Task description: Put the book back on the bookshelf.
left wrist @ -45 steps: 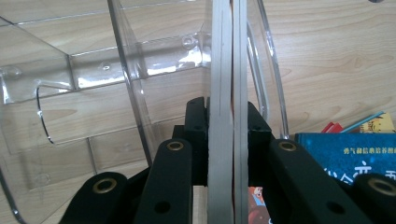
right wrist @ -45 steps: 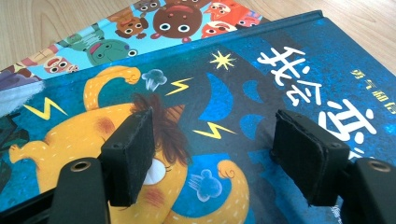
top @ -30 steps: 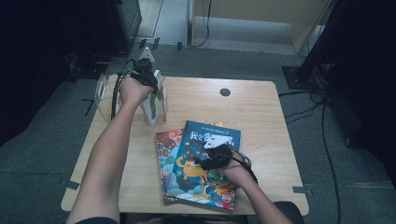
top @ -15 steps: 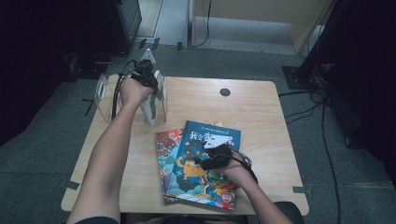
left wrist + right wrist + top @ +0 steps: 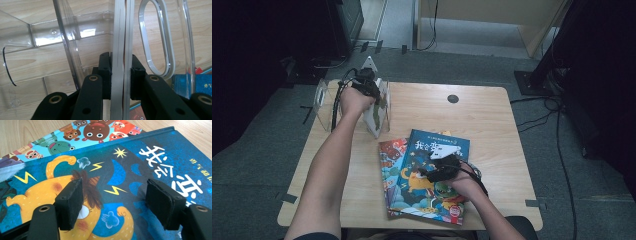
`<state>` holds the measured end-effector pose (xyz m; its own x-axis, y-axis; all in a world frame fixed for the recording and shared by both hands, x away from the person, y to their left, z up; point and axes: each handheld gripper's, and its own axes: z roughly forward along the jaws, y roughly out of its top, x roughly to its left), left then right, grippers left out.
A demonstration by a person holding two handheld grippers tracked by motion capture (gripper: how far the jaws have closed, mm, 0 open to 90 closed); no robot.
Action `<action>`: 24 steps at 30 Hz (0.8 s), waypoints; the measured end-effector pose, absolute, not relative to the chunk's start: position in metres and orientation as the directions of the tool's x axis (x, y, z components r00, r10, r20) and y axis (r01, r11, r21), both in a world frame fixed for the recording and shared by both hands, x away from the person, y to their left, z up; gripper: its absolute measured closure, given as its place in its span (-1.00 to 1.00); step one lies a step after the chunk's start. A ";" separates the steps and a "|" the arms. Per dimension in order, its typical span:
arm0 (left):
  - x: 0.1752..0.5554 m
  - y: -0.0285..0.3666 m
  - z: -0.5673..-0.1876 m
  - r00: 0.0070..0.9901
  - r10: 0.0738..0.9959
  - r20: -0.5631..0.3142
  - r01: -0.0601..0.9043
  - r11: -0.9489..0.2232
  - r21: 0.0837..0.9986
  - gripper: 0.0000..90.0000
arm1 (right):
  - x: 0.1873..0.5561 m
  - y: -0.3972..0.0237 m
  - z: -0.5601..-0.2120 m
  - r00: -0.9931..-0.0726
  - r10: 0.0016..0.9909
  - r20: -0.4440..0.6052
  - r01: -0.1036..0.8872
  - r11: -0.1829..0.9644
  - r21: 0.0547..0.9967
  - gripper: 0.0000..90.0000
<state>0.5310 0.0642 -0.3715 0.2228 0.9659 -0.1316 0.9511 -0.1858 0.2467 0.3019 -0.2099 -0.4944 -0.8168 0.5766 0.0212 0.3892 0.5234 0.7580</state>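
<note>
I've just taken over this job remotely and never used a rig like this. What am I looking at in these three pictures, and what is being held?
There is no robot arm: a person at a wooden table holds a two-jaw tool in each hand.

The high view looks down from above the person's side. The other two pictures come from cameras riding on each tool, looking along its black jaws.

The left gripper is at the far left of the table, and in its own view its jaws are shut on the edge of a thin book that stands upright in a clear plastic book stand.

The right gripper has its jaws open, resting over a blue picture book. That book lies flat on top of a second picture book with cartoon animals.
</note>
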 end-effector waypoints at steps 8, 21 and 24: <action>0.530 0.065 -0.369 0.232 0.962 -0.142 0.946 -0.189 0.263 0.69 | 0.302 -0.210 -0.494 -0.817 0.577 0.023 0.390 0.523 0.758 -0.33; 0.523 0.069 -0.348 0.281 0.949 -0.147 0.918 -0.221 0.329 0.54 | 0.302 -0.210 -0.494 -0.816 0.577 0.023 0.391 0.522 0.758 -0.33; 0.520 0.071 -0.341 0.279 0.949 -0.148 0.912 -0.213 0.352 0.51 | 0.302 -0.210 -0.494 -0.816 0.577 0.024 0.392 0.522 0.758 -0.33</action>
